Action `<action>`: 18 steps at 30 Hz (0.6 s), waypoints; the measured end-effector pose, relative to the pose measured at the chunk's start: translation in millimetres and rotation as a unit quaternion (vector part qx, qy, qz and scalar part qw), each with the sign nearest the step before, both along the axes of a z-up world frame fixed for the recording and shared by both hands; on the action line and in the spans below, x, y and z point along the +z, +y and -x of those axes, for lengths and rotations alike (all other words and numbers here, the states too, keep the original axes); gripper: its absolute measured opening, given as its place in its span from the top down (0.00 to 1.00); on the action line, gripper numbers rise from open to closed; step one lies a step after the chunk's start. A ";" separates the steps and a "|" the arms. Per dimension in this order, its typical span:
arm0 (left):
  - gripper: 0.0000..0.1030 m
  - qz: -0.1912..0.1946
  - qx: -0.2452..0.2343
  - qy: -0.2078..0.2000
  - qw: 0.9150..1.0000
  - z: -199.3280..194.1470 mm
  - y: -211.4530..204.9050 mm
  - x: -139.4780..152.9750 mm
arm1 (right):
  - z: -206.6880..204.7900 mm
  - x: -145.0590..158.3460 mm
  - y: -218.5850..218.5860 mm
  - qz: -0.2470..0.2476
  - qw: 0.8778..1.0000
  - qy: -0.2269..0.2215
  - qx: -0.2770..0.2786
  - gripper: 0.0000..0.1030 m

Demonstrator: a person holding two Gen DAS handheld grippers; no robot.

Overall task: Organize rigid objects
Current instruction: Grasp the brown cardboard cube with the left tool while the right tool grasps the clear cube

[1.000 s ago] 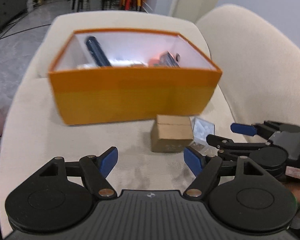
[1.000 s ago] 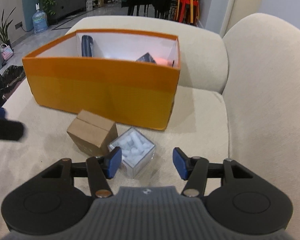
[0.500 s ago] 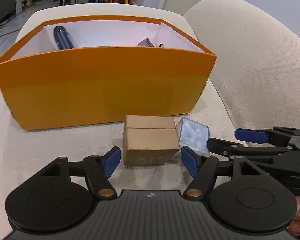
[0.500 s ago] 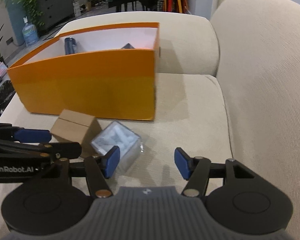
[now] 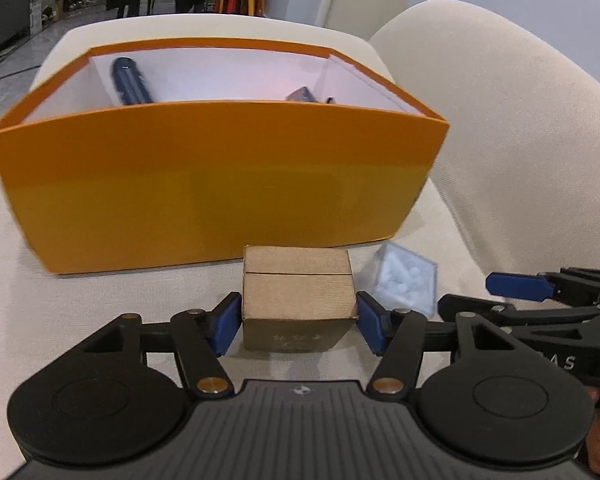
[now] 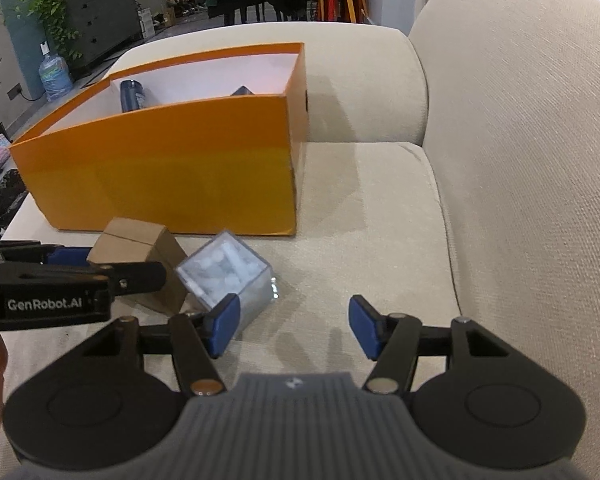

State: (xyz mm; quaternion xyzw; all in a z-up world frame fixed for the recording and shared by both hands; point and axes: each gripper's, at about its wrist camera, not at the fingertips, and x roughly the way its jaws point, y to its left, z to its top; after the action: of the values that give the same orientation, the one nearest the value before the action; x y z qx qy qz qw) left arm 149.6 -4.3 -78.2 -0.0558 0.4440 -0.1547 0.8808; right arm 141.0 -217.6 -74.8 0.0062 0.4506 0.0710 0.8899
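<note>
A brown cardboard box stands on the sofa seat in front of the orange storage box. My left gripper straddles the cardboard box; its jaws are closing and both blue pads meet the box's sides. The right wrist view shows the same grip, left gripper around the cardboard box. A clear plastic cube filled with white pieces lies beside it. My right gripper is open, its left pad in front of the cube's corner, with only cushion between its fingers. It also shows in the left view, right gripper.
The orange box holds a dark blue cylinder and a small dark item. The cream sofa backrest rises on the right and an armrest behind the box. The seat's left edge drops to the floor.
My left gripper came down and forward until the cardboard box sat between its fingers, and its jaws narrowed onto it. My right gripper shifted and rolled a little; the cube now sits by its left pad.
</note>
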 end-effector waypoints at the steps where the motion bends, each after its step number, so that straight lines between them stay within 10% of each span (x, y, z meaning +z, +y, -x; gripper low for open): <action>1: 0.32 -0.006 0.003 0.003 1.000 1.8 4.0 1.2 | 0.3 0.1 1.6 -0.003 1.000 0.000 0.003 0.41; 18: 0.32 -0.017 0.036 0.001 0.999 30.7 52.1 -4.8 | -12.7 -18.8 41.8 0.017 0.999 0.006 0.050 0.41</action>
State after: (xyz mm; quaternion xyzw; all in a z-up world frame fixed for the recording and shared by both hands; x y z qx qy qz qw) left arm 118.9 47.8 -83.0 -0.0567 0.4452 -0.1149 0.8862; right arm 153.7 -175.8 -93.6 -0.0316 0.4565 0.1077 0.8826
